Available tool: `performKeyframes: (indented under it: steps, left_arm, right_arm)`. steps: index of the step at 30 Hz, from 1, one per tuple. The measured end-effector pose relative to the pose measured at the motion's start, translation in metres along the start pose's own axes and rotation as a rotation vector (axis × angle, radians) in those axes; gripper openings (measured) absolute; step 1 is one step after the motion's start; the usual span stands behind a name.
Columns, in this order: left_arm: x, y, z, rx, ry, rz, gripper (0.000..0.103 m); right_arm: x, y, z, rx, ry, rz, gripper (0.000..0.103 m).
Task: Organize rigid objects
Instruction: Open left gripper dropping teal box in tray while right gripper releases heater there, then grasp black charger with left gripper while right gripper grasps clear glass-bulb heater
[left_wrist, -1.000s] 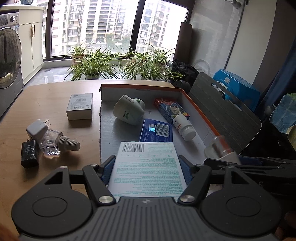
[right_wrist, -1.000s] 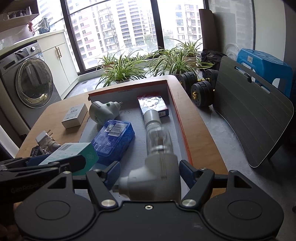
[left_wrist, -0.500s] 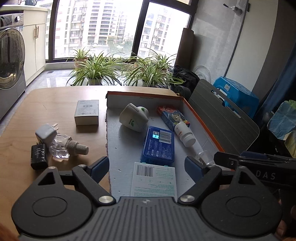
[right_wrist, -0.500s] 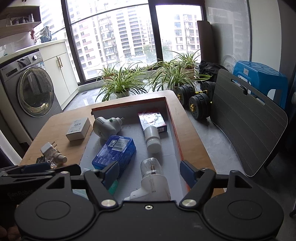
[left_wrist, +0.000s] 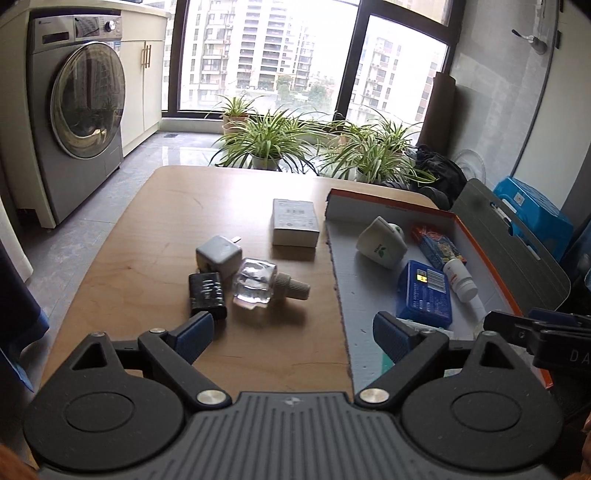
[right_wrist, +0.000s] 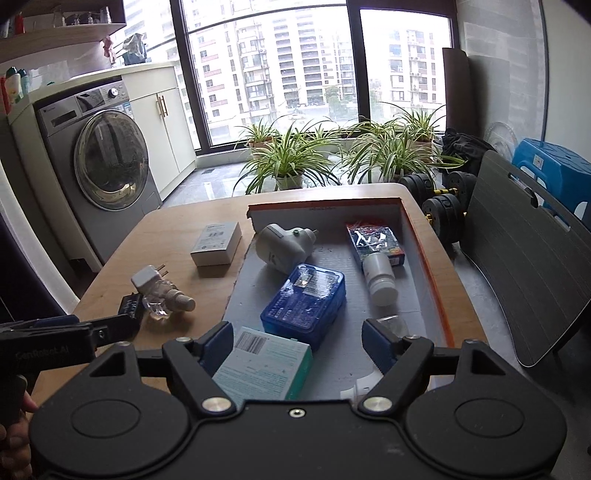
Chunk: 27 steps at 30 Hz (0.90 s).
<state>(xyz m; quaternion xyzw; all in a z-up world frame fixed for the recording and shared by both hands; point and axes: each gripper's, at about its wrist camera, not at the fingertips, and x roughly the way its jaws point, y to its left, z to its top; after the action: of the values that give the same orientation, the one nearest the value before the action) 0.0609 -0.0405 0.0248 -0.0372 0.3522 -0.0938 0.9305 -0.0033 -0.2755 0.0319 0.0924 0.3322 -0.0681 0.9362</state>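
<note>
Both grippers emptied: left gripper (left_wrist: 293, 334) spread over desk (left_wrist: 155, 236), right gripper (right_wrist: 297, 341) spread above tray (right_wrist: 424, 254). Teal box (right_wrist: 262, 363) and plug-in vaporizer (right_wrist: 393, 326), seemingly, lie at tray's near edge. Remaining on desk: clear bottle (left_wrist: 255, 284), charger (left_wrist: 218, 254), black item (left_wrist: 207, 295), white box (left_wrist: 295, 221).

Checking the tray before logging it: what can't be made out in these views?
- Clear bottle in the tray: right wrist view, mostly behind the right gripper finger.
- Teal box: near end cut off by the gripper body; in the left view, almost hidden behind the left gripper.
- Print on the white box: too small.
</note>
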Motion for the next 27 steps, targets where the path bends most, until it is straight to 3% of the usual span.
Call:
performKeyframes:
  steps: [13,27]
  left_arm:
    - [-0.007,0.053,-0.003,-0.091,0.002,0.073,0.096]
    - [0.016,0.066,-0.004,-0.105,0.032,0.106,0.096]
  right_arm:
    - [0.01,0.042,0.004,-0.082,0.024,0.055,0.091]
    - [0.025,0.044,0.001,-0.085,0.054,0.066,0.091]
